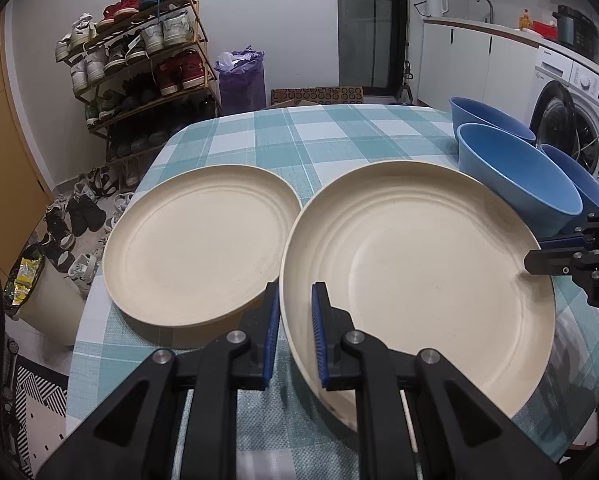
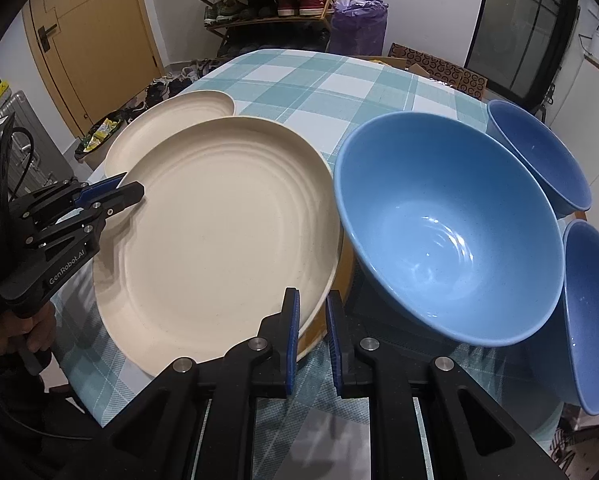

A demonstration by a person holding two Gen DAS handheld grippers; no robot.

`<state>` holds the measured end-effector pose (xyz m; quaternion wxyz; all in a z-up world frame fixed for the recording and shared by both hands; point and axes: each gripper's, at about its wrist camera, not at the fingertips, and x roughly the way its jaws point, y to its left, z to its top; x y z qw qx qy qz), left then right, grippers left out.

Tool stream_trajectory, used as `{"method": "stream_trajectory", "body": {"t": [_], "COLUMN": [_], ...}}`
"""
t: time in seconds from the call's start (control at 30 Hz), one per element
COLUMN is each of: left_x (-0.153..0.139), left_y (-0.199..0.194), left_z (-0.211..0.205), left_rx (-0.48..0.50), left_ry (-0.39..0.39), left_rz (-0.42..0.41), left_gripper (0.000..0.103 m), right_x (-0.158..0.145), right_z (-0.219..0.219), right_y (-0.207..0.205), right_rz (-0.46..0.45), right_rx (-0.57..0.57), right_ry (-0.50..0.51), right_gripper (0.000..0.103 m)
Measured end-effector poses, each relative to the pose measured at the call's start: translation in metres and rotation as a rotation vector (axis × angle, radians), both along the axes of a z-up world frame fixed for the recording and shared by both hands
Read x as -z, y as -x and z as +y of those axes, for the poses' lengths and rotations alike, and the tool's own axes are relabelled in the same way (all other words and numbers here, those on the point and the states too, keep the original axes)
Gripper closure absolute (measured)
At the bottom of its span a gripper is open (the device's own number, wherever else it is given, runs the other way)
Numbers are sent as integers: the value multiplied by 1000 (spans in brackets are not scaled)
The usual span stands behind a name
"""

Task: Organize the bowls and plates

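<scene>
Two cream plates lie side by side on a table with a teal checked cloth (image 1: 299, 136). My left gripper (image 1: 295, 332) is shut on the near left rim of the larger-looking cream plate (image 1: 419, 280). My right gripper (image 2: 313, 340) is shut on the opposite rim of the same plate (image 2: 219, 240). Each gripper shows in the other's view, the right gripper (image 1: 533, 258) at the plate's right edge and the left gripper (image 2: 133, 194) at its left edge. The second cream plate (image 1: 195, 248) sits to the left, partly hidden behind the held one. Three blue bowls (image 2: 447, 232) stand to the right.
The nearest blue bowl (image 1: 515, 176) almost touches the held plate's right rim. A shoe rack (image 1: 139, 60), a purple bag (image 1: 241, 80) and a bin (image 1: 47, 292) stand beyond the table's left side. A washing machine (image 1: 579, 120) is at the right. A hand (image 2: 35, 328) holds the left gripper.
</scene>
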<state>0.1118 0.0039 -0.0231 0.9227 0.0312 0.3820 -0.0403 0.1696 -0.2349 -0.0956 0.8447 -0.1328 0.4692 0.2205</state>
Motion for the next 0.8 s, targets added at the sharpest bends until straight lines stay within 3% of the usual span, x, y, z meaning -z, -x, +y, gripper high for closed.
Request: {"method": "stream_trajectory", "body": {"t": [0.8], "left_x": [13], "left_y": [-2], "left_z": [-11], "left_rx": [18], "left_ry": [-63], "left_rz": [-1], "left_gripper": [90], "right_x": [19], "right_z": [8], "right_y": [1], "right_rz": [-21], "right_rx": [-9], "right_ry": [119], "right_gripper": [86]}}
